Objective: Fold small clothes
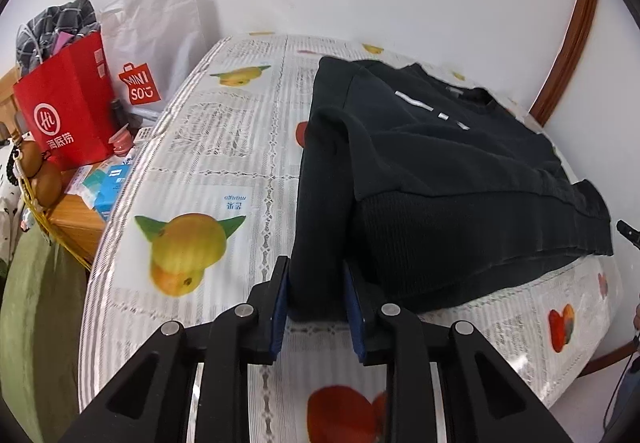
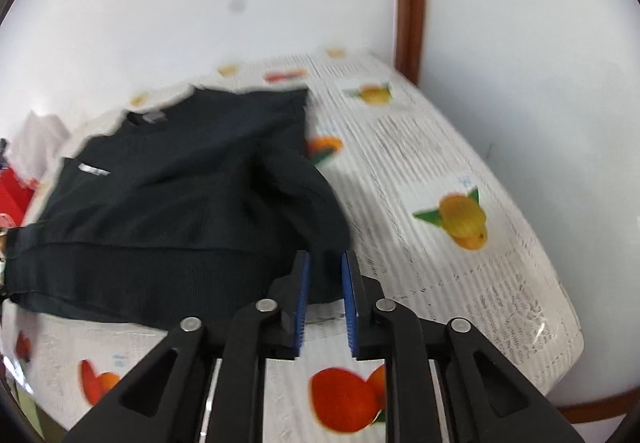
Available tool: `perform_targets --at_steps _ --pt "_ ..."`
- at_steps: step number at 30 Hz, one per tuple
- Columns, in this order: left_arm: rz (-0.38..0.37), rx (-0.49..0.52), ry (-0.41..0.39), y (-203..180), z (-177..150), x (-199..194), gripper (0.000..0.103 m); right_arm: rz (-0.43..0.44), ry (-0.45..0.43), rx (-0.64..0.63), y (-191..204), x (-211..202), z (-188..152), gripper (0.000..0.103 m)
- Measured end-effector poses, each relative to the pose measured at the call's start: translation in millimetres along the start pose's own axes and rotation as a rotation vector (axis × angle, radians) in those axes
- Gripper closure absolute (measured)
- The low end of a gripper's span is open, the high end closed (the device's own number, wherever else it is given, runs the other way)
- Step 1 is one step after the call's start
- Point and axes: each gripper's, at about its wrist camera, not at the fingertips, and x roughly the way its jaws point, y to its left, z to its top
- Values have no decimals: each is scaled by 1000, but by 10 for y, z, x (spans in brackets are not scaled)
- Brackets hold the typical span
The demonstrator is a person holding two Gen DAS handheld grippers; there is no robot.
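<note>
1. On the fruit-print tablecloth (image 1: pixel 192 147), left wrist view: the left gripper (image 1: pixel 316 275) stands slightly spread around the black sweatshirt's (image 1: pixel 440 171) folded-in sleeve, pads apparently loose. The sleeve could slide off the body if snagged.
2. Right wrist view: the right gripper (image 2: pixel 325 275) is likewise parted about the other sleeve (image 2: pixel 304 195), which humps up loosely and may unfold.

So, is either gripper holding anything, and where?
It cannot be told. Sleeve ends of the black sweatshirt lie between the jaws of the left gripper and the right gripper; pressing is unclear.
</note>
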Motion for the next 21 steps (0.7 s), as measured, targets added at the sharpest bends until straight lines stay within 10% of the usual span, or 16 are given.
perform_targets --at_steps 7,11,21 --pt "-34 45 -61 -128 -122 -334 74 164 -3 -121 537 -250 -264 73" --pt "-81 114 -70 -278 -195 -406 74 102 63 -227 732 -54 -537 90" --pt "-169 185 13 -591 -291 -155 74 137 138 -103 573 436 -612 92"
